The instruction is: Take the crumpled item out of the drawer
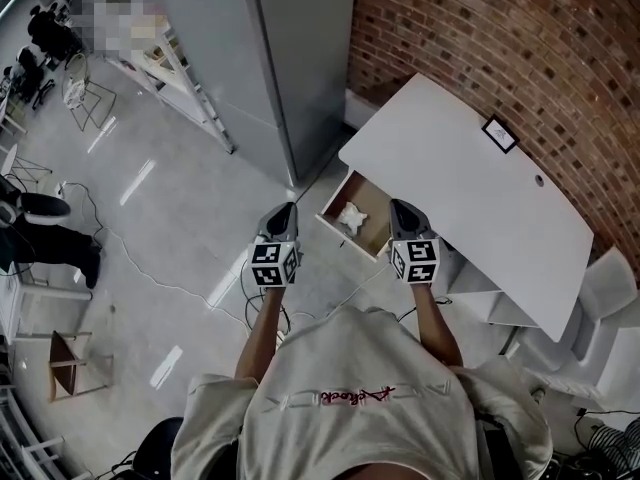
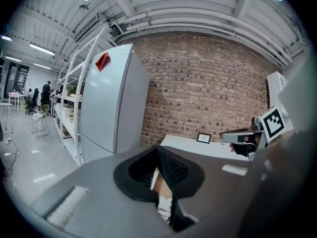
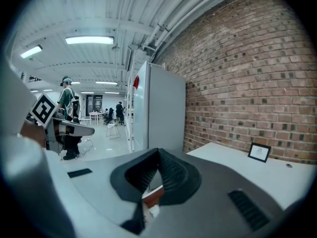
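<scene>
Head view, crumpled item (image 1: 351,216) in desk drawer (image 1: 374,202), left hand-held gripper (image 1: 287,208), right hand-held gripper (image 1: 398,206), both closed, empty

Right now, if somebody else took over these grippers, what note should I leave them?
Left gripper: jaws shut, empty, left of the open drawer.
Right gripper: jaws shut, empty, at the drawer's right side.
Crumpled white item: lying in the drawer, untouched.
Done: drawer is open.
Left: open one gripper's jaws, grasp the item, lift it out.
</scene>
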`<state>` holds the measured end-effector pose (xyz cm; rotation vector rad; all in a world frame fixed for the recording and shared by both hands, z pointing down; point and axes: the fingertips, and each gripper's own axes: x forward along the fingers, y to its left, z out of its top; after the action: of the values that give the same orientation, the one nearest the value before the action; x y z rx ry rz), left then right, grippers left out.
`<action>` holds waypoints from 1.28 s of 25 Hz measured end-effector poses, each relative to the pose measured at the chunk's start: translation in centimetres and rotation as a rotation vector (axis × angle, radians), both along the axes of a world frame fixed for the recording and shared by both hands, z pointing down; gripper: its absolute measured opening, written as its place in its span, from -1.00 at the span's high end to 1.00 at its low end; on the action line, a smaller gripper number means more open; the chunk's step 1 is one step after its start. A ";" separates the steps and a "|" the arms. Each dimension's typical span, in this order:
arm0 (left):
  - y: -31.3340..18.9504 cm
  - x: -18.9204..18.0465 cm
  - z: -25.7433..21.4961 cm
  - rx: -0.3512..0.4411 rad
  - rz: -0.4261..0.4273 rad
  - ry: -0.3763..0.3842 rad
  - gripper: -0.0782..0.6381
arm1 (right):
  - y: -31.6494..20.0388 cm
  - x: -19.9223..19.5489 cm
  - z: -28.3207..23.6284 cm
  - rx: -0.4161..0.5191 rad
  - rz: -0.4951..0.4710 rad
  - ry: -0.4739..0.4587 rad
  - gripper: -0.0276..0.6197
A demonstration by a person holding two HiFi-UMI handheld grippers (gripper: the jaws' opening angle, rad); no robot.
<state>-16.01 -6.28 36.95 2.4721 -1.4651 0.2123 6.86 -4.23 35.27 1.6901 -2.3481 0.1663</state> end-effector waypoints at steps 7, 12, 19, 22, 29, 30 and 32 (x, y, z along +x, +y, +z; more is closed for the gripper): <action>-0.3 1.6 1.1 -0.025 0.019 -0.006 0.76 | 0.2 1.3 1.3 -0.029 0.010 0.001 0.88; -0.1 2.5 1.6 -0.047 0.004 -0.021 0.76 | -0.1 2.2 1.7 -0.041 -0.014 -0.004 0.88; 0.3 4.2 1.8 -0.075 -0.067 -0.035 0.76 | -1.7 3.5 1.6 -0.056 -0.099 -0.016 0.88; 0.1 5.0 1.7 -0.077 -0.110 -0.038 0.76 | -2.7 3.9 1.8 -0.064 -0.146 -0.023 0.88; 0.2 6.5 1.9 -0.096 -0.209 -0.054 0.76 | -4.7 4.4 2.5 -0.083 -0.273 -0.036 0.88; 0.4 6.7 1.9 -0.100 -0.221 -0.059 0.76 | -4.9 4.4 2.5 -0.084 -0.291 -0.036 0.88; 0.7 7.0 2.1 -0.109 -0.241 -0.069 0.76 | -5.2 4.4 2.8 -0.088 -0.323 -0.037 0.88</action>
<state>-9.05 -5.56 39.09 2.1997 -1.7138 0.3227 11.23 -9.46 38.06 1.2571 -2.5591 0.2384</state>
